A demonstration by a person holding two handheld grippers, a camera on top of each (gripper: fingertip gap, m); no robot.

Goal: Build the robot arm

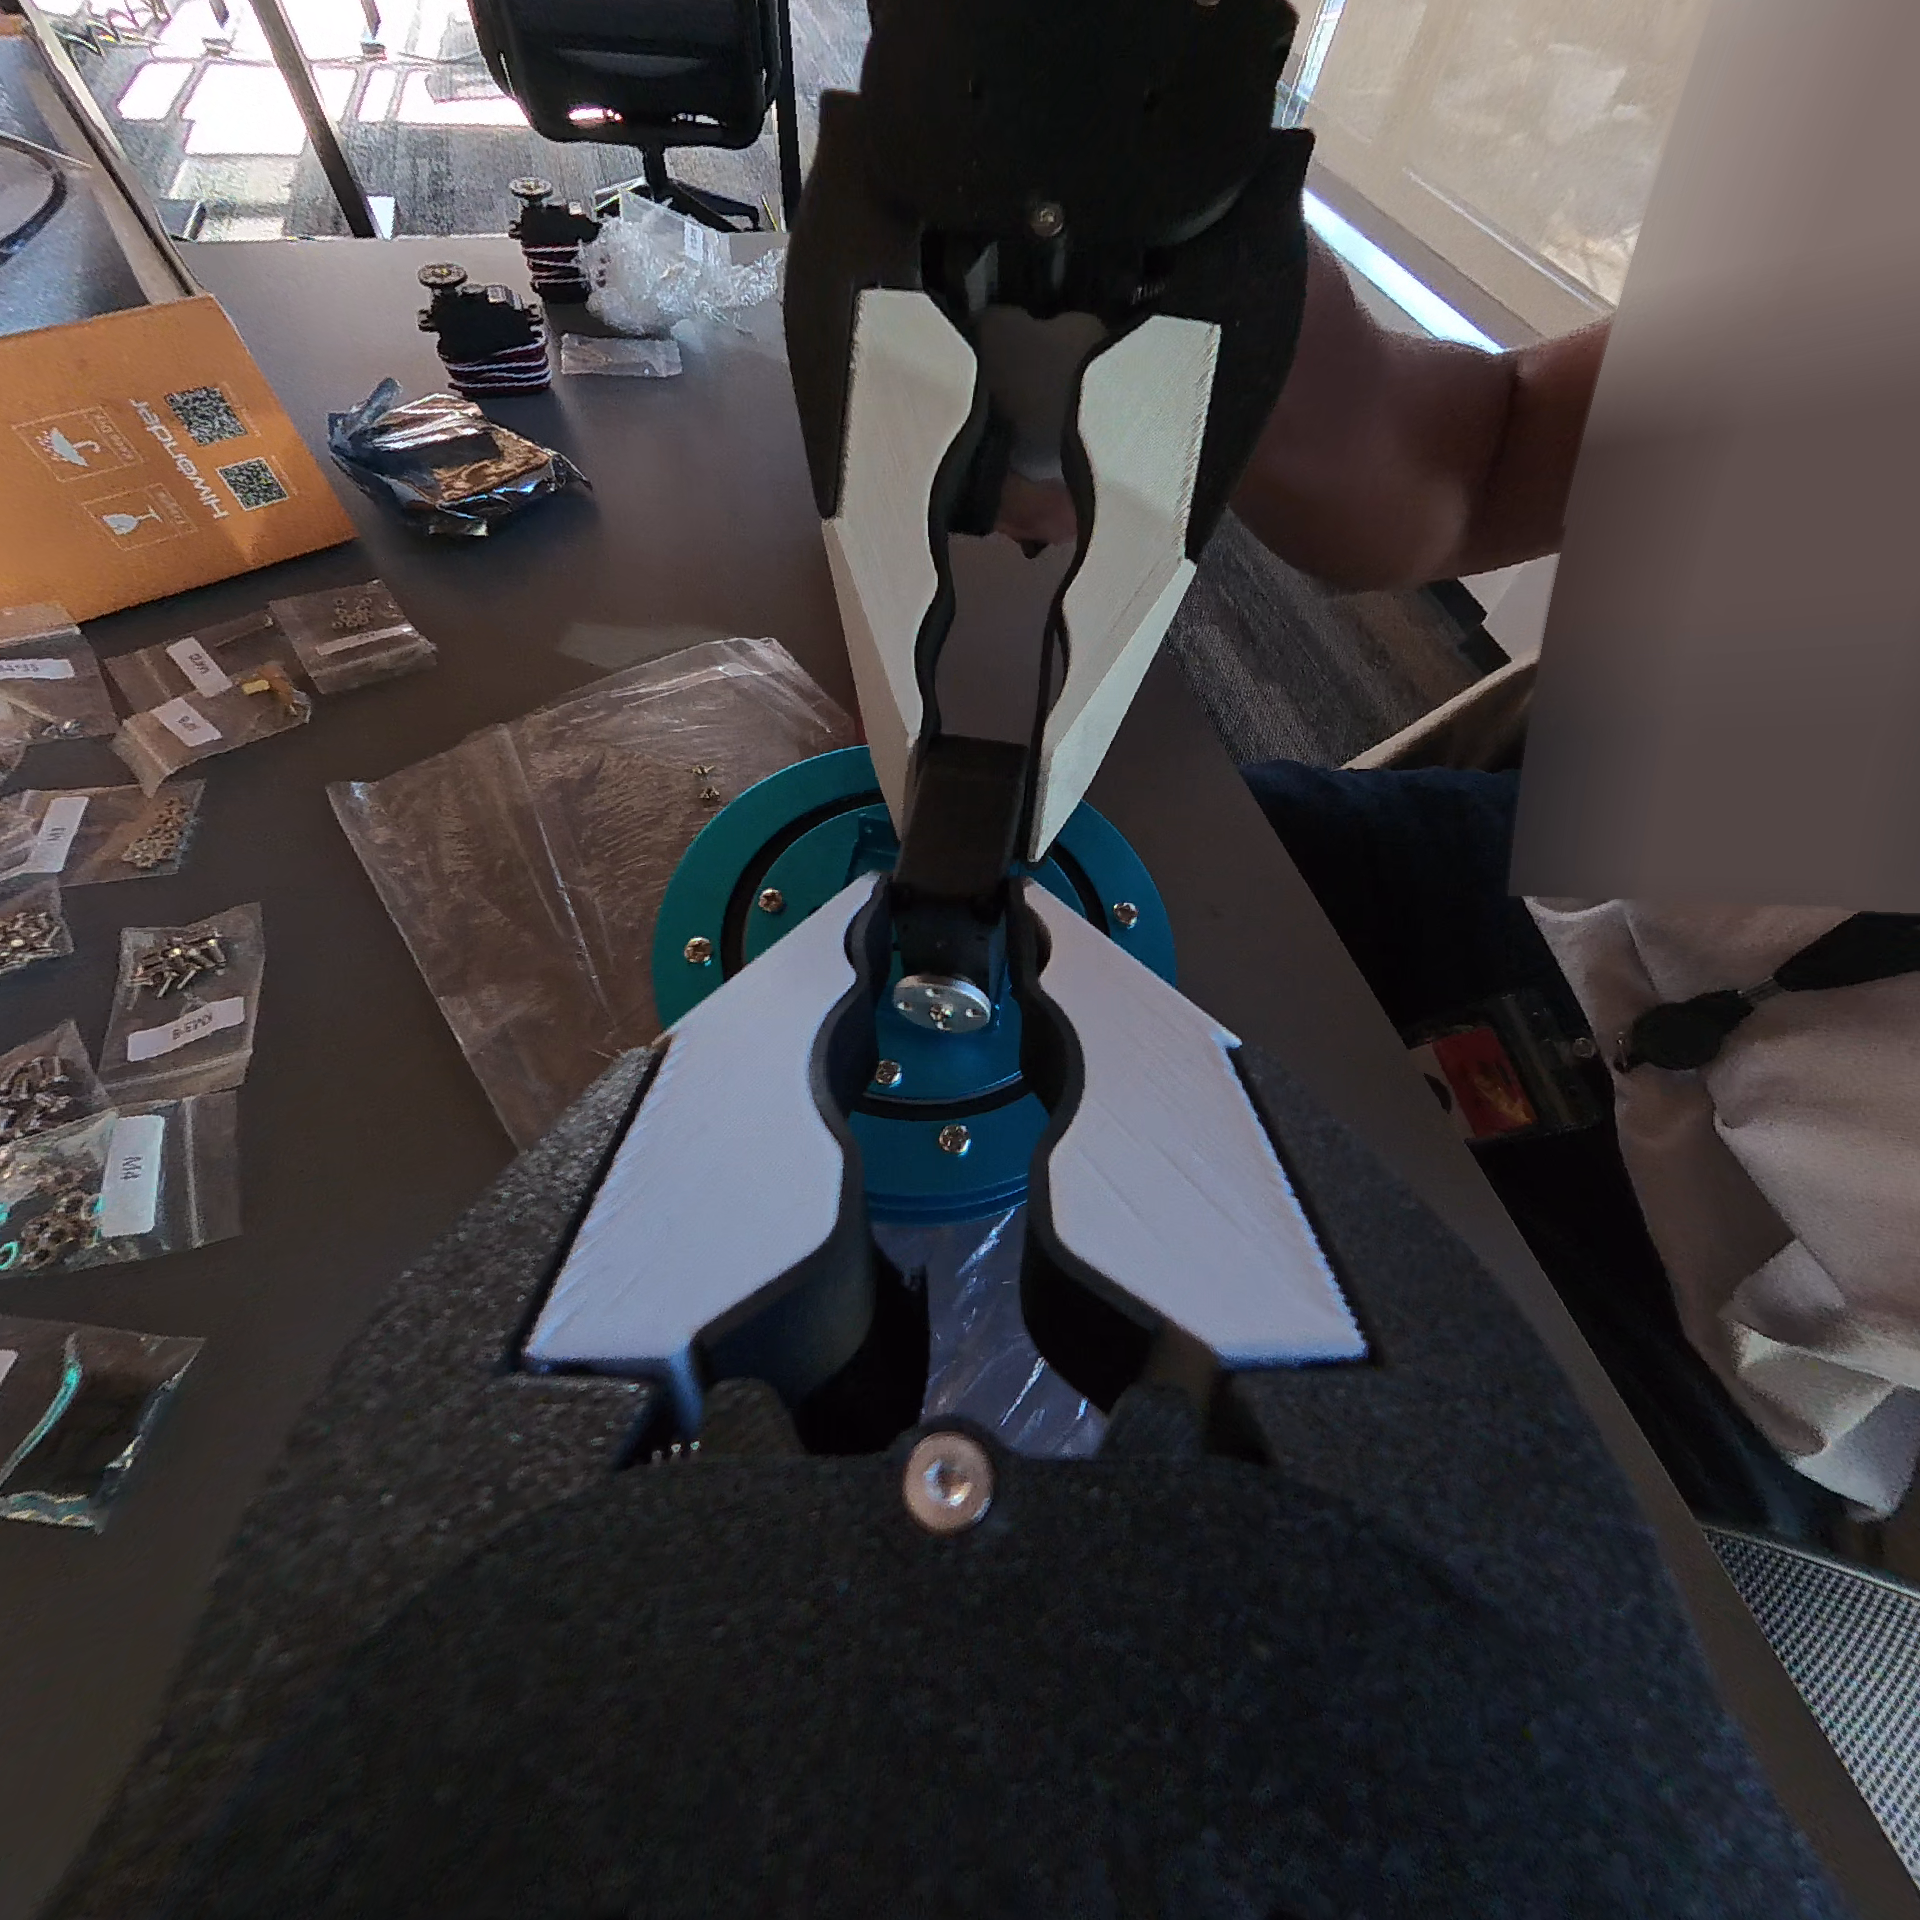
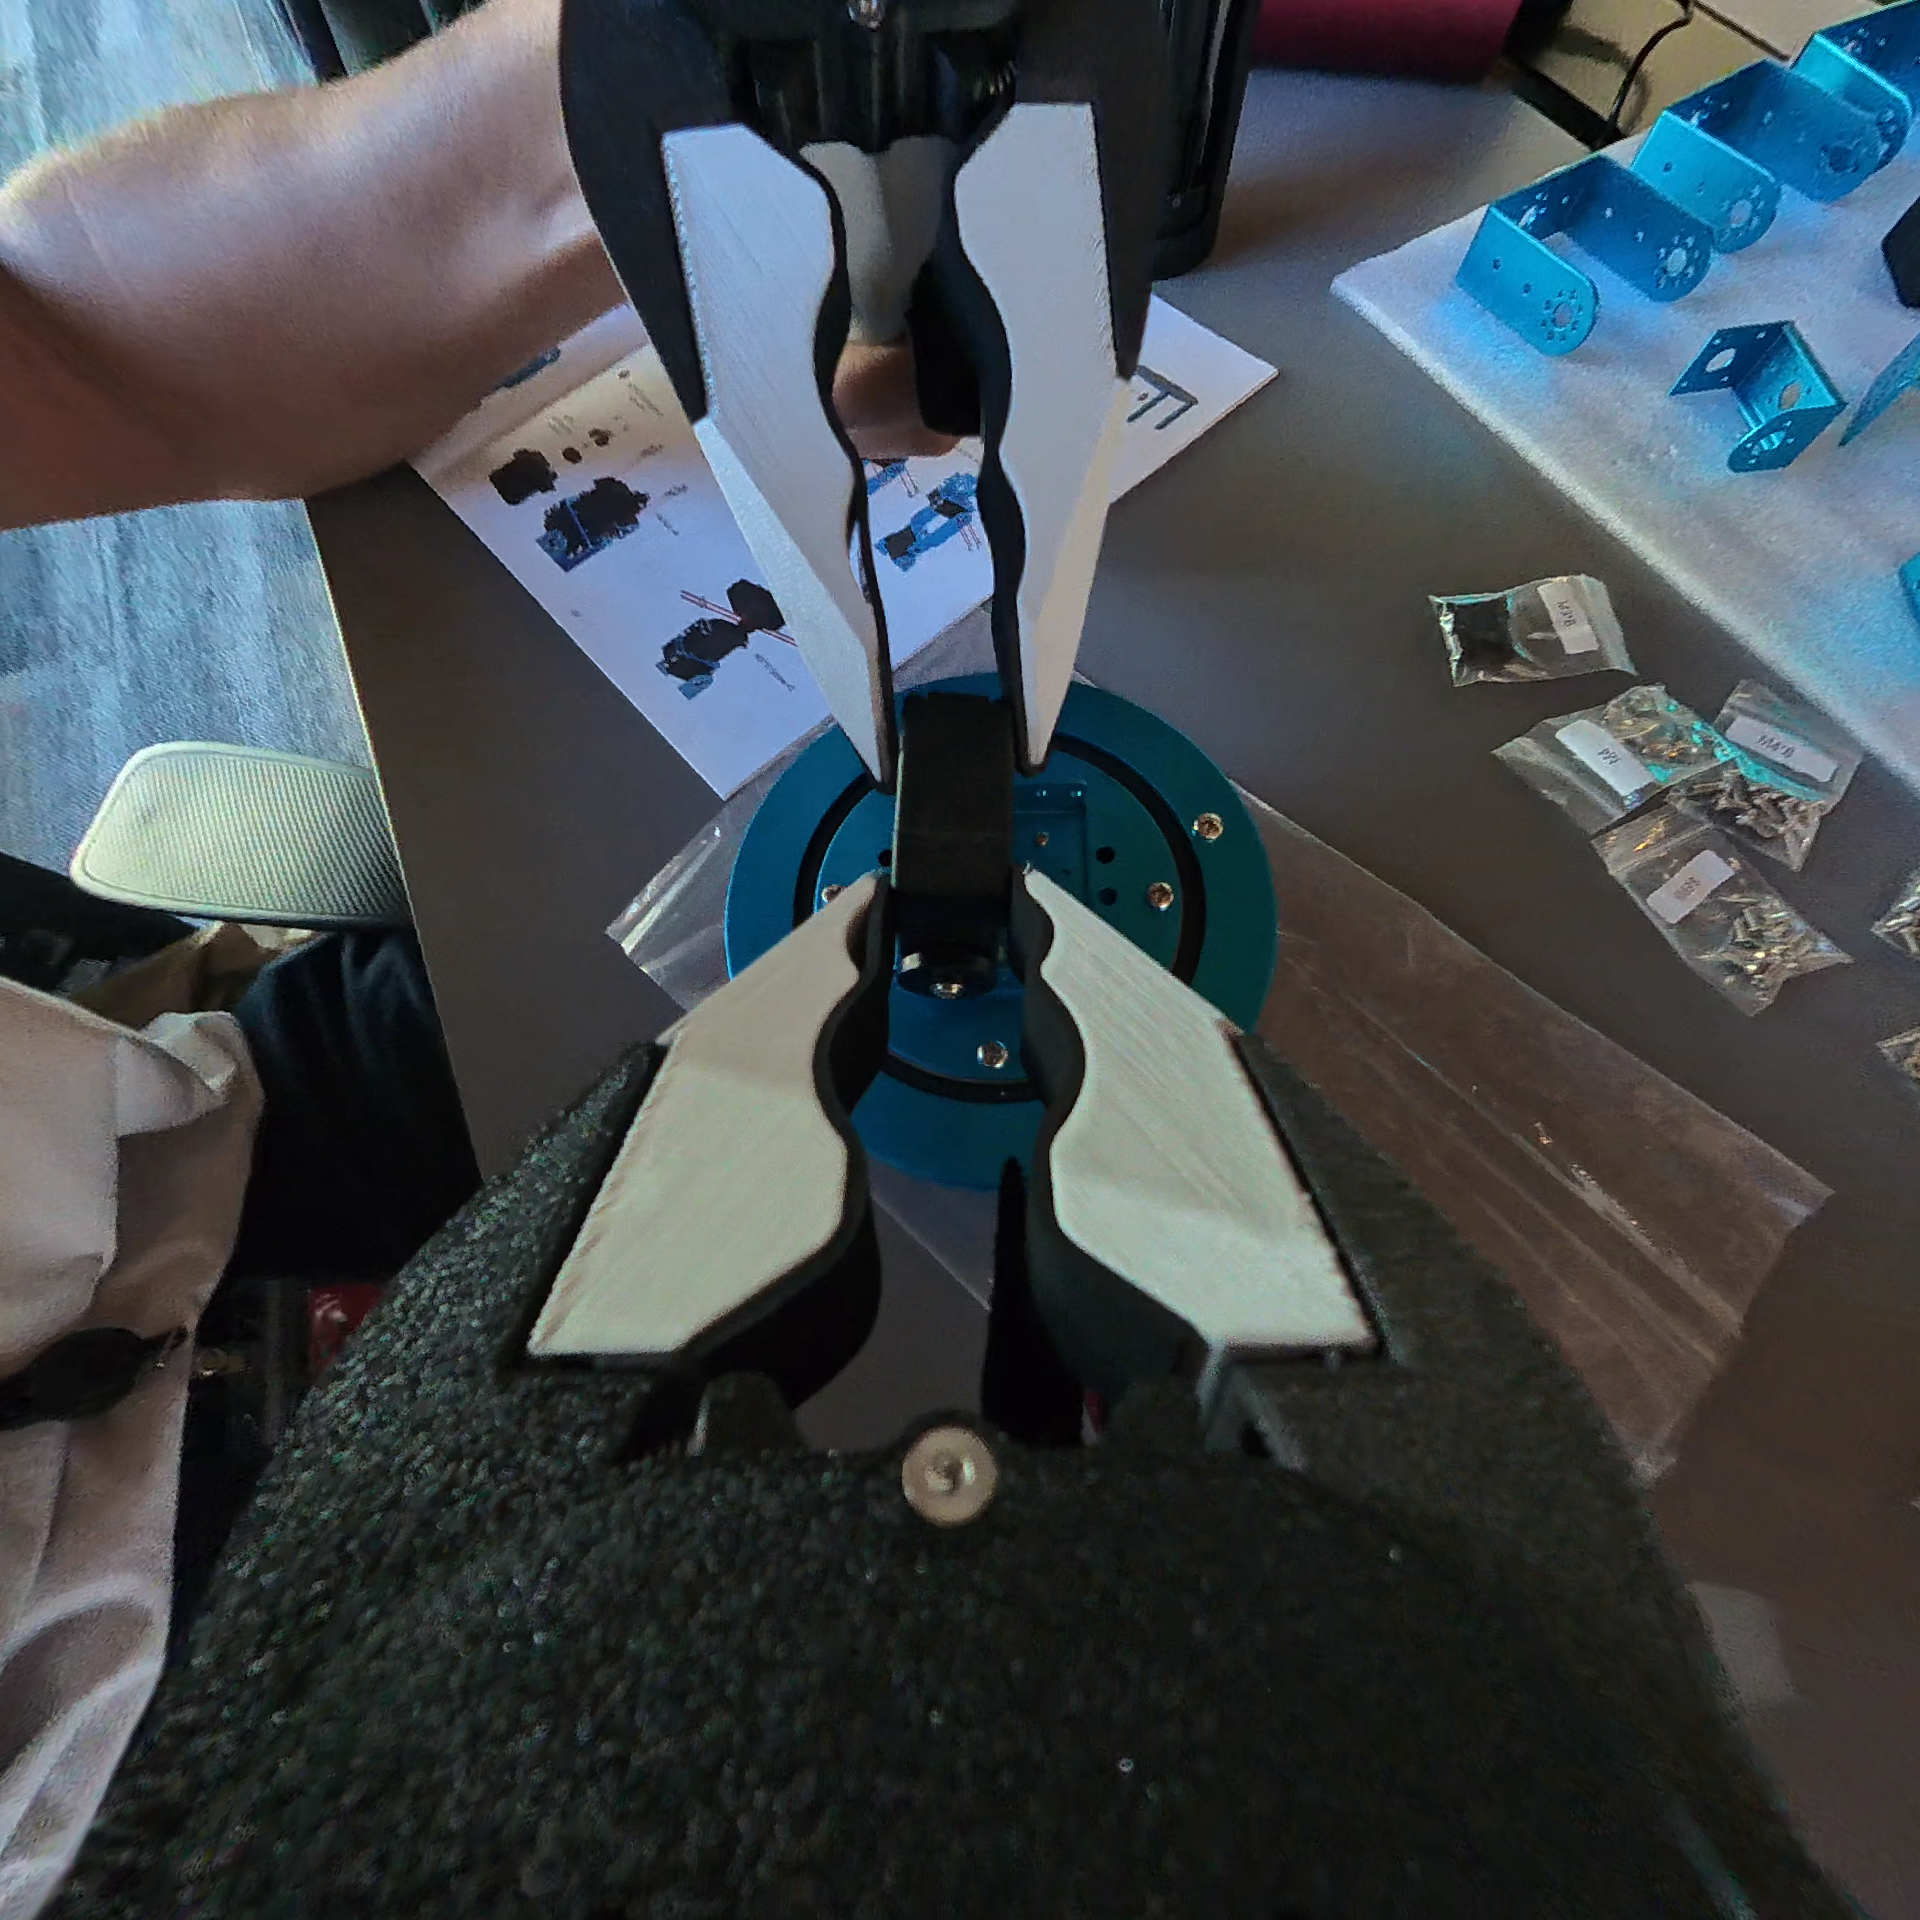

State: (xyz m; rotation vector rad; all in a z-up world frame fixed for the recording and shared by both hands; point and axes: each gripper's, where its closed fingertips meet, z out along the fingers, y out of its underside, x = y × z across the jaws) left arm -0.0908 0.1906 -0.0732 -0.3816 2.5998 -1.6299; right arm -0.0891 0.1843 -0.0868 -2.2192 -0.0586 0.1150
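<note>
Both the left gripper (image 1: pixel 945 894) and right gripper (image 2: pixel 951 883) clamp the black servo (image 1: pixel 956 821) from opposite ends, above the blue round base (image 1: pixel 727 883).

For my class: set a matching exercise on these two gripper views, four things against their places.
Things:
1 black servo
2 blue round base
3 blue metal brackets
4 orange box

Places:
A far left of the table
B on clear plastic
C on a white sheet, far right
D between both grippers' fingertips

Pairs: 1-D, 2-B, 3-C, 4-A
</note>
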